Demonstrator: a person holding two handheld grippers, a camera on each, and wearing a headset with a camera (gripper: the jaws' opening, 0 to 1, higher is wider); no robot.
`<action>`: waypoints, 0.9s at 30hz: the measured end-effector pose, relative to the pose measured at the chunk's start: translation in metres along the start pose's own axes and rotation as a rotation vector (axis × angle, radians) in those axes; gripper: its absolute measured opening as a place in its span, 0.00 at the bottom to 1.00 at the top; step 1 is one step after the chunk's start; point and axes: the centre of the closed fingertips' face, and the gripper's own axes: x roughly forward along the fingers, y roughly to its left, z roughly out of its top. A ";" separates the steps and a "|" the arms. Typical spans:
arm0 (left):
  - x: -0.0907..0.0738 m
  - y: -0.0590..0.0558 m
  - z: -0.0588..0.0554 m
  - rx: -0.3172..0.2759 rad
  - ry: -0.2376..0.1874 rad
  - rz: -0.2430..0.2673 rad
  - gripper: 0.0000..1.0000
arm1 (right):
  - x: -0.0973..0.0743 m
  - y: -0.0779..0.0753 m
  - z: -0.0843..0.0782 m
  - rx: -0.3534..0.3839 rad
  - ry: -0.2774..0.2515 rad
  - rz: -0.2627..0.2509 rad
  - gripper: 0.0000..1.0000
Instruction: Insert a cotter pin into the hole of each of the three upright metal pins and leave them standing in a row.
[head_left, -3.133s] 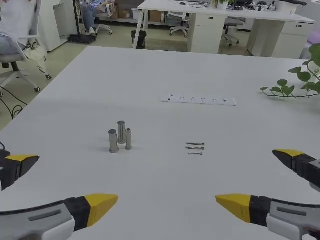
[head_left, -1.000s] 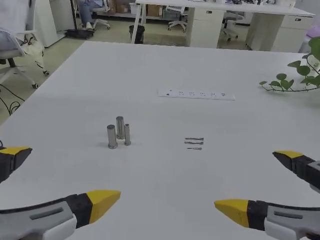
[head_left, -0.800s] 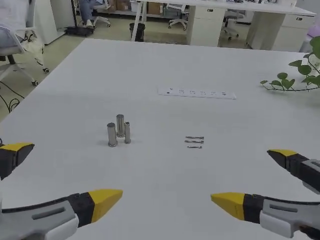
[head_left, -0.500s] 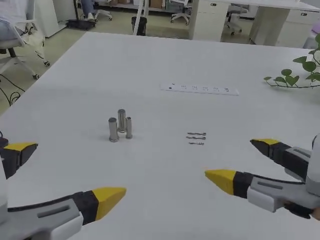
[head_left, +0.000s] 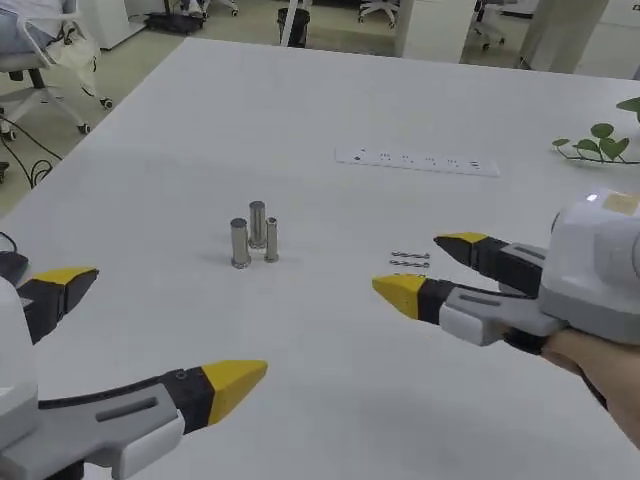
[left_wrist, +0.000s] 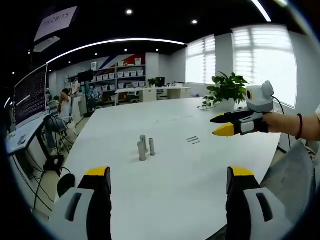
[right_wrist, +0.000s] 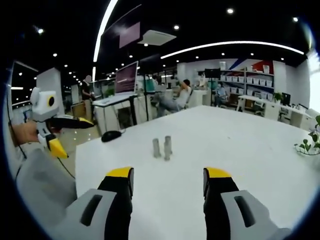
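Observation:
Three short upright metal pins (head_left: 255, 235) stand bunched together left of the table's middle; they also show as metal pins (left_wrist: 144, 147) and metal pins (right_wrist: 162, 147). Three small cotter pins (head_left: 410, 260) lie flat to their right, seen too as cotter pins (left_wrist: 192, 140). My right gripper (head_left: 430, 265) hovers open just in front of the cotter pins, nothing between its jaws. My left gripper (head_left: 155, 330) is open near the table's front left, well short of the metal pins. Each gripper's own view has its jaws wide apart: left gripper (left_wrist: 170, 172), right gripper (right_wrist: 167, 172).
A white power strip (head_left: 417, 161) lies beyond the pins. A leafy plant (head_left: 600, 145) trails at the far right edge of the white table (head_left: 330, 400). Office chairs and desks stand past the table's far and left edges.
My right gripper has moved forward and left, from the front right edge up to the cotter pins. The left gripper has stayed near the front left. The head camera has tilted down.

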 end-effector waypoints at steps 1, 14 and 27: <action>0.001 0.001 0.000 0.001 0.002 -0.001 0.96 | 0.005 0.000 0.000 -0.006 -0.003 0.007 0.55; 0.011 0.005 -0.002 -0.006 -0.023 -0.011 0.94 | 0.058 -0.003 -0.002 -0.011 -0.001 0.078 0.47; 0.020 0.010 -0.005 -0.004 -0.042 -0.007 0.91 | 0.106 0.001 0.000 -0.011 -0.018 0.137 0.39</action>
